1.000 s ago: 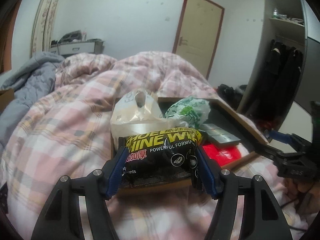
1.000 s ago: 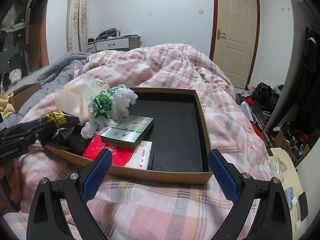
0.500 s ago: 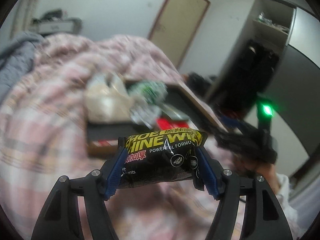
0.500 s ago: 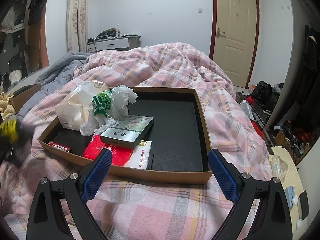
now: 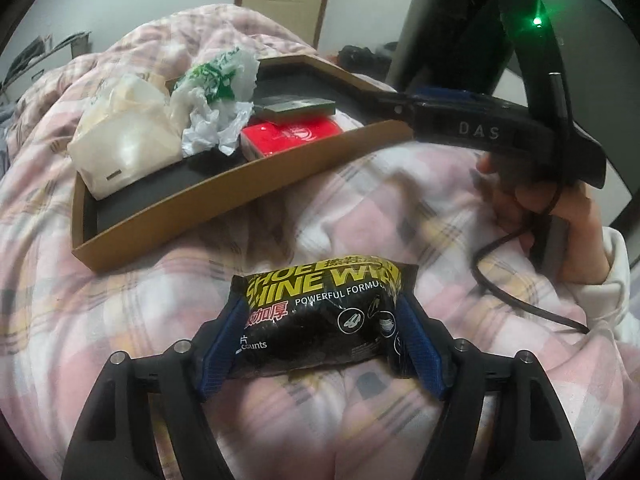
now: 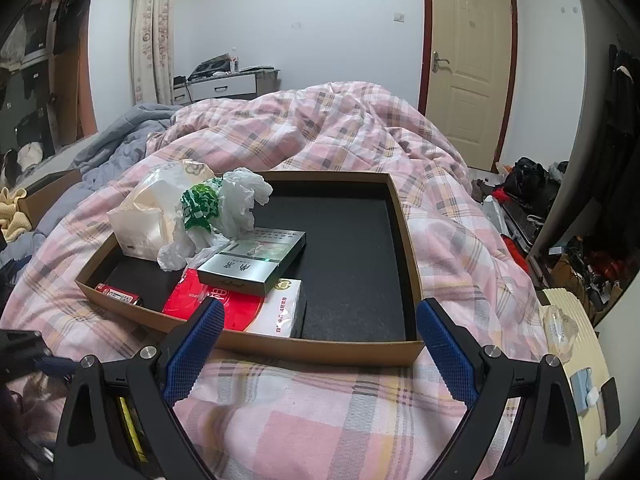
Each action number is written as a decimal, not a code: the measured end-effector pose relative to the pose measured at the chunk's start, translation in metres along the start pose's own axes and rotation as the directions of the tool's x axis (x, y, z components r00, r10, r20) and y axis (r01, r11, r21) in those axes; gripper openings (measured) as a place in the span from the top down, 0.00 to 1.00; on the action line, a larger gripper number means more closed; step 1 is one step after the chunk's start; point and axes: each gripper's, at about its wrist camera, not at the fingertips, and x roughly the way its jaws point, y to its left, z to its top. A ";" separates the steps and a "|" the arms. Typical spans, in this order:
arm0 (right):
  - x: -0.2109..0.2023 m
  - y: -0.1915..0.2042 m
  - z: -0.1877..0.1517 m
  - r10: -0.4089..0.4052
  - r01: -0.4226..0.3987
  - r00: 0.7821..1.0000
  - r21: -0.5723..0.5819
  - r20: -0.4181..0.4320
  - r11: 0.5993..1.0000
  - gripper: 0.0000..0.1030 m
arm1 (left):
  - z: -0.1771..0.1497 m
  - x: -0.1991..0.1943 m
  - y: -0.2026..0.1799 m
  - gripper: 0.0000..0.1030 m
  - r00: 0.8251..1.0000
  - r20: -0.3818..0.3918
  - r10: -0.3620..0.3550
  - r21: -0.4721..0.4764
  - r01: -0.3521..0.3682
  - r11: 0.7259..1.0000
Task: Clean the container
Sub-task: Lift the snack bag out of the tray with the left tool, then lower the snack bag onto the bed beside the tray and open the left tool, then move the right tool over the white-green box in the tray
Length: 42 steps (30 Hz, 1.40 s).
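Clenched, my left gripper (image 5: 320,320) grasps the wipes packet (image 5: 320,316) outside the tray's (image 5: 224,196) near edge; right gripper (image 6: 320,344) gapes, unobstructed.

Item count, present state. One shallow brown cardboard tray with a black lining (image 6: 404,216). Inside it: one cream translucent plastic bag (image 6: 140,216), one crumpled white-and-green plastic bag (image 6: 224,204), one flat silver-grey box (image 6: 256,264), one red-and-white tissue pack (image 6: 256,312), and one small red packet (image 6: 116,293) at the near-left wall. Outside the tray: one black-and-yellow shoe-wipes pack (image 5: 320,316). Two black handheld grippers with blue finger pads: left gripper (image 5: 320,344), right gripper (image 6: 316,344).
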 end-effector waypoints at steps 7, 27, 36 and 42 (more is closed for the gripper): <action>0.000 0.000 0.000 0.001 -0.001 1.000 0.001 0.000 1.000 0.07 | 0.002 -0.012 -0.004 0.29 1.000 0.010 0.018 0.023 -0.018 1.000; 0.002 -0.003 0.000 0.003 -0.003 1.000 0.004 -0.005 1.000 0.07 | 0.011 -0.055 0.041 0.23 0.952 0.301 -0.059 -0.144 0.106 0.984; 0.003 -0.004 -0.001 0.004 -0.004 1.000 0.007 -0.012 1.000 0.07 | 0.005 -0.073 0.070 0.17 0.871 0.489 0.042 -0.316 0.133 0.939; 0.003 -0.004 -0.001 0.004 -0.004 1.000 0.007 -0.013 1.000 0.07 | 0.006 -0.060 0.079 0.17 0.899 0.432 0.074 -0.343 0.088 0.935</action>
